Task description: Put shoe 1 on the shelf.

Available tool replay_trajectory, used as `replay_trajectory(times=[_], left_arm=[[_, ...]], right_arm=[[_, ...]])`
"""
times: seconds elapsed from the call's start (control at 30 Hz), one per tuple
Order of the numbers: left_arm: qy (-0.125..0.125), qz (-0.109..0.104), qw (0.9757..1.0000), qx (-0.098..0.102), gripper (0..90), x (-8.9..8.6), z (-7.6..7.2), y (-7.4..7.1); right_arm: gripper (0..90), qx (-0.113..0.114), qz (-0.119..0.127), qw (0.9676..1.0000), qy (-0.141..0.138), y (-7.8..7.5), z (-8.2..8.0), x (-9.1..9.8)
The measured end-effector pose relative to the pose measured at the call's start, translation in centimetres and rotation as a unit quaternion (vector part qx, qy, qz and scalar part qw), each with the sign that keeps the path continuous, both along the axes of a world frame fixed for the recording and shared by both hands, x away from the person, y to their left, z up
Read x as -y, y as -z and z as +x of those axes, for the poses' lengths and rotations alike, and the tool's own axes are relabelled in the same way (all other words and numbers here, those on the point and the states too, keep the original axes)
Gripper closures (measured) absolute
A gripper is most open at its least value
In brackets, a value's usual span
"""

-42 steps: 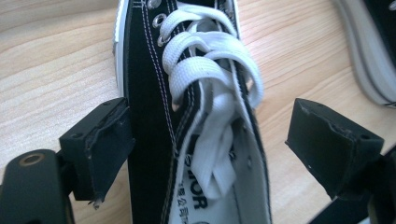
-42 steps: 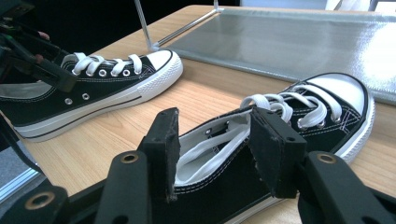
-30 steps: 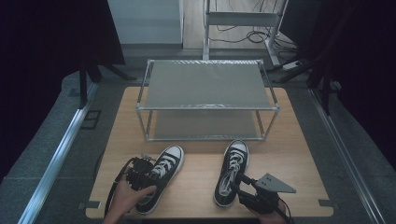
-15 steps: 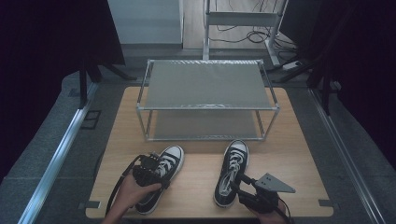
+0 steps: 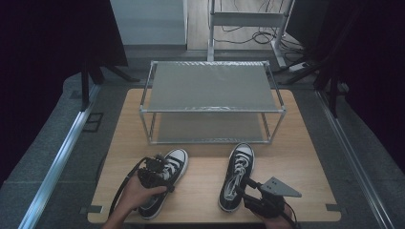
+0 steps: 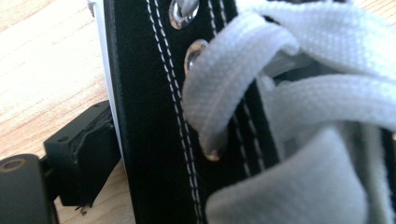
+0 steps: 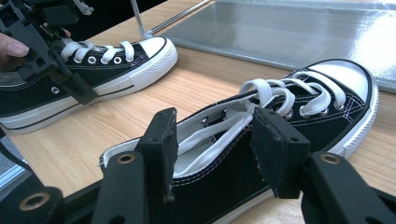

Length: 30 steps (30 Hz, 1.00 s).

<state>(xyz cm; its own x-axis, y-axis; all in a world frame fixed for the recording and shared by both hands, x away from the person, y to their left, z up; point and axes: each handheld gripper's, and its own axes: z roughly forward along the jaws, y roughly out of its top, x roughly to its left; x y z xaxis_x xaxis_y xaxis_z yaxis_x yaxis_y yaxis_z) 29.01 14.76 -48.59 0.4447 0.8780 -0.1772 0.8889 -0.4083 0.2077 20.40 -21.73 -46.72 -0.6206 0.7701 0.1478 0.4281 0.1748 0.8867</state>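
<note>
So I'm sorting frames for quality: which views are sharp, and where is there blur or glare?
High view: evenly lit, sharp, dark surroundings, mild sheen on the rack. Left gripper view: extremely close to the left shoe, stitching crisp, the lace soft and bright at the top. Right gripper view: the right claw and right shoe clear, glare on the shelf.

Both shoes, left shoe (image 5: 165,180) and right shoe (image 5: 236,175): black canvas, white toe caps, white laces, white stitching. Surface (image 5: 305,157): light wood grain. Rack (image 5: 210,101): grey shelves, silver frame. Gripper fingers (image 7: 163,140): black.
</note>
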Motion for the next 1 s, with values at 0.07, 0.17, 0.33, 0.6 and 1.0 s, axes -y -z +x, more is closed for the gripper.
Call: replay_trajectory(times=[0.07, 0.17, 0.33, 0.6, 1.0], left_arm=[[-0.001, -0.001, 1.0000, -0.001, 7.6, 0.0, 0.0, 0.0], [0.002, 0.008, 1.0000, 0.003, 10.1, 0.1, -0.1, -0.1], [0.006, 0.003, 1.0000, 0.007, 11.9, -0.2, -0.1, -0.1], [0.023, -0.011, 0.9995, 0.021, 13.5, -0.4, -0.3, -0.2], [0.054, -0.068, 0.9955, 0.039, 13.8, -0.4, -0.5, -1.0]], right_arm=[[50.4, 0.000, -0.001, 1.0000, 0.000, 0.0, 0.0, 0.0], [50.4, -0.001, -0.003, 1.0000, 0.001, 0.0, 0.0, -0.1], [50.4, -0.001, -0.002, 1.0000, 0.003, 0.0, 0.0, -0.1], [50.8, -0.002, -0.001, 1.0000, 0.007, 0.1, 0.1, 0.2], [51.2, -0.006, -0.001, 0.9999, 0.013, 0.3, 0.3, 0.4]])
